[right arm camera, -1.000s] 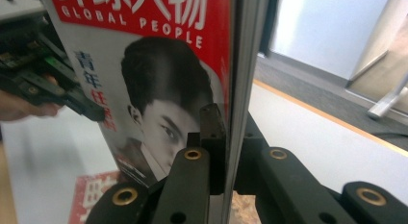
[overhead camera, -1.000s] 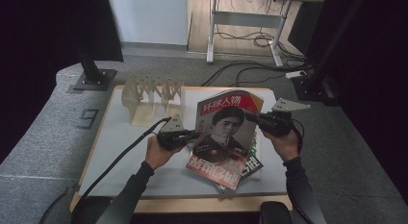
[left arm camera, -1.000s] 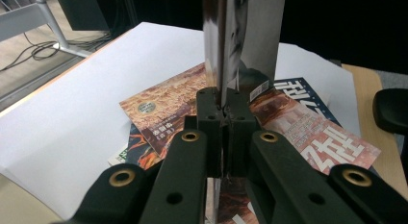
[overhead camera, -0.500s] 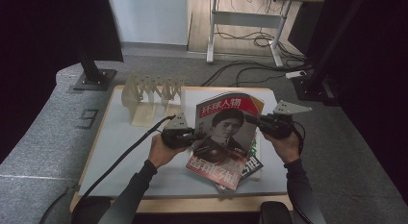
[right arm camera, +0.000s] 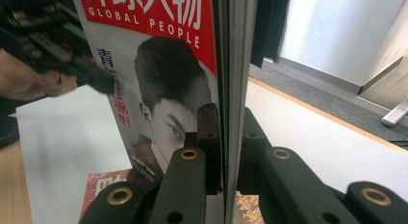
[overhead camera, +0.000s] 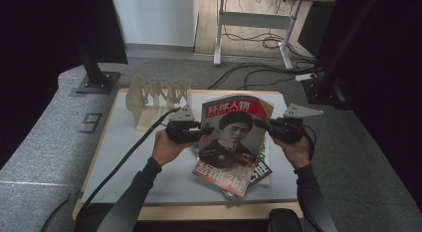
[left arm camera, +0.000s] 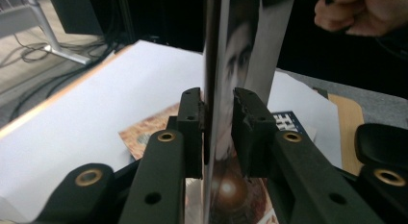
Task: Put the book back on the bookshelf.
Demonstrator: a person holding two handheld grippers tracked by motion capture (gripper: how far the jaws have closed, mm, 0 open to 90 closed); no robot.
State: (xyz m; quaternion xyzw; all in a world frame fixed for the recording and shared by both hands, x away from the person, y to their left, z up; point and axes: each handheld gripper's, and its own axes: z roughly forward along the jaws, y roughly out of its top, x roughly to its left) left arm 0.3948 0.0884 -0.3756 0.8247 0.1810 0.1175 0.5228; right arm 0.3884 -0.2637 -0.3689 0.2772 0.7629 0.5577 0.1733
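White table (overhead camera: 124,157), both grippers clamping magazine (overhead camera: 234,137)

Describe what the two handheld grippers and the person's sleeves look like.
Both are black: the left gripper and the right gripper each carry a grey three-cornered plate on top. Each jaw arm shows brass-ringed holes. A black cable trails from the left one. The person wears dark long sleeves.

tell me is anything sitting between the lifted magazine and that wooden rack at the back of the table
Nothing visible does. The magazine is held between the left gripper and right gripper, and the white mat toward the wooden rack lies bare.
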